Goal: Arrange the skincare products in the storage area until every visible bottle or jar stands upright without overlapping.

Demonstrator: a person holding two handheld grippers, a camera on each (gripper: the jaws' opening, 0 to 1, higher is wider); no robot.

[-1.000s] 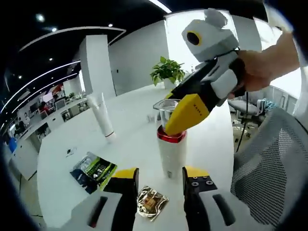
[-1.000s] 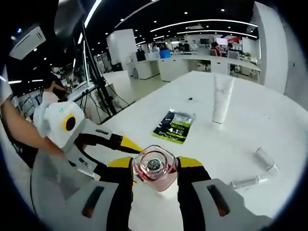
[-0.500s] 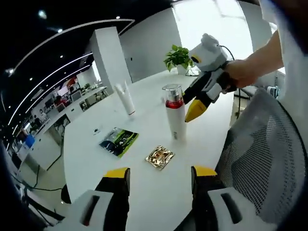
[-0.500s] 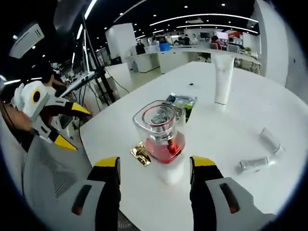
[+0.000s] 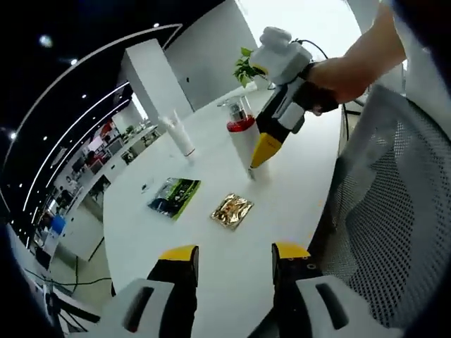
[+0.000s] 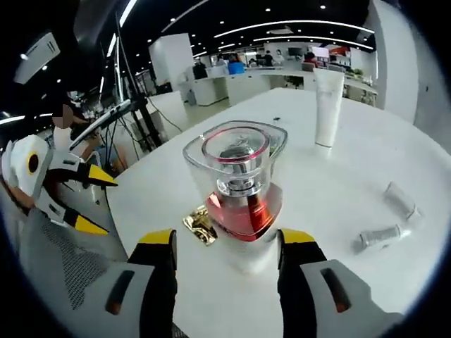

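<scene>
one white pump bottle with a red collar and a clear square cap (image 6: 239, 204) stands on the table. one tall white squeeze tube (image 6: 328, 105) stands upright on its cap. two small clear-and-white tubes lie on their sides: one nearer the edge (image 6: 379, 236), one beyond it (image 6: 401, 201). one crinkled gold foil sachet (image 5: 231, 210) lies flat. one green-and-black flat packet (image 5: 173, 196) lies flat. one round white table (image 5: 211, 246) carries all six items. one potted green plant (image 5: 246, 67) sits at the table's far end.
</scene>
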